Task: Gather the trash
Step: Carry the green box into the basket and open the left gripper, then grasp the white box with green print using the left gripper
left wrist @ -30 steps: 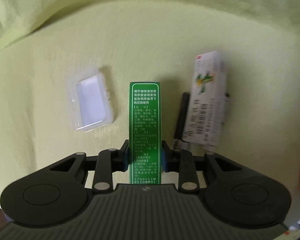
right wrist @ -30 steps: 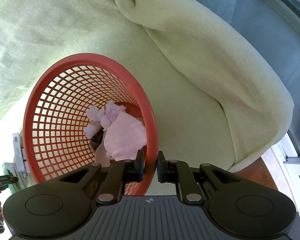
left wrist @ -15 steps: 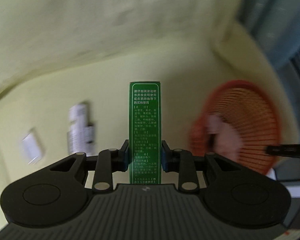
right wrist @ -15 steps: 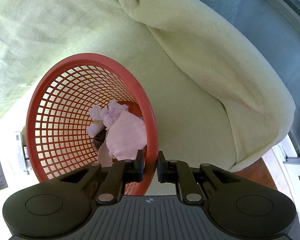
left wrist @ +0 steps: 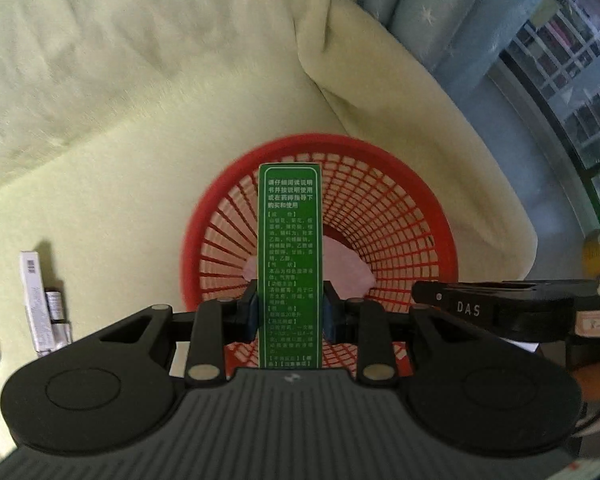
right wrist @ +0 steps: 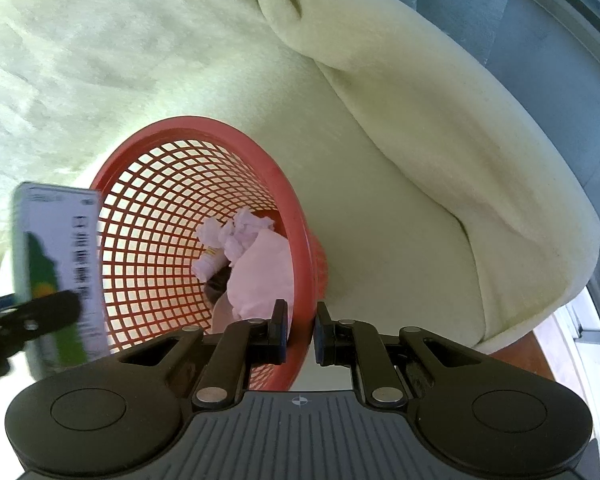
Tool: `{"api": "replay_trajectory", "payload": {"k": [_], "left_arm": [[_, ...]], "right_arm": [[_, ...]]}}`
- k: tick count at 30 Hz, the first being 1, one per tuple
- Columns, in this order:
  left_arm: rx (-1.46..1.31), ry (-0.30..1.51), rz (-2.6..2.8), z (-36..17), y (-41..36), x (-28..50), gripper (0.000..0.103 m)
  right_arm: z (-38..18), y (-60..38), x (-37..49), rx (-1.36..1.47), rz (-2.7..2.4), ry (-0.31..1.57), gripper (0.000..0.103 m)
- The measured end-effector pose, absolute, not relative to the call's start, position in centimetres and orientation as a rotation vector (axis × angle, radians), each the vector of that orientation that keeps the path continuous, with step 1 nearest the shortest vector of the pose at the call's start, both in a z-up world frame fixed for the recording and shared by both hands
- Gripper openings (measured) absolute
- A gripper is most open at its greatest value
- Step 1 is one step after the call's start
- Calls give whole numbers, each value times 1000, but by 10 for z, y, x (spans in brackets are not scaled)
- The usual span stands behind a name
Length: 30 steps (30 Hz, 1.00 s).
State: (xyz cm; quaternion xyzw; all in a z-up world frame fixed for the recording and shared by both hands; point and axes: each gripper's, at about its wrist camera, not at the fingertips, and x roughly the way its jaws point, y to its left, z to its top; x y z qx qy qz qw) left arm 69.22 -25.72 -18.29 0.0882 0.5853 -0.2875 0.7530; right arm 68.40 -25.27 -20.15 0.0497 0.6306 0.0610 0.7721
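Note:
My left gripper is shut on a tall green box with printed text, held upright in front of the mouth of a red mesh basket. The basket is tipped toward me, and pink crumpled tissues lie inside it. My right gripper is shut on the basket's rim, one finger inside and one outside. In the right wrist view the green box appears blurred at the left, beside the basket, with the left gripper's finger across it. Tissues show in the basket's bottom.
A white carton and a small vial lie on the pale green sofa seat at the left. The sofa's padded arm rises to the right, with a blue curtain and a window behind it.
My left gripper has swung right with the green box, from over the clear case and white carton to in front of the basket. The right gripper keeps its hold on the rim.

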Motion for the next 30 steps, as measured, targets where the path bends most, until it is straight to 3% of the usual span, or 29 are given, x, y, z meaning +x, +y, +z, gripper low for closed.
{"api": "replay_trajectory", "payload": {"k": [6, 8, 12, 30], "left_arm": [[228, 1276, -637, -195, -274, 690, 25], [224, 1265, -642, -196, -276, 690, 37], [228, 1251, -644, -193, -273, 693, 40], [206, 1213, -347, -185, -137, 713, 46]], "right_arm": [[-205, -253, 686, 112, 127, 1368, 9], [-205, -252, 685, 112, 126, 1367, 9], [-206, -250, 684, 111, 123, 1368, 9], [-207, -245, 684, 90, 115, 1366, 9]]}}
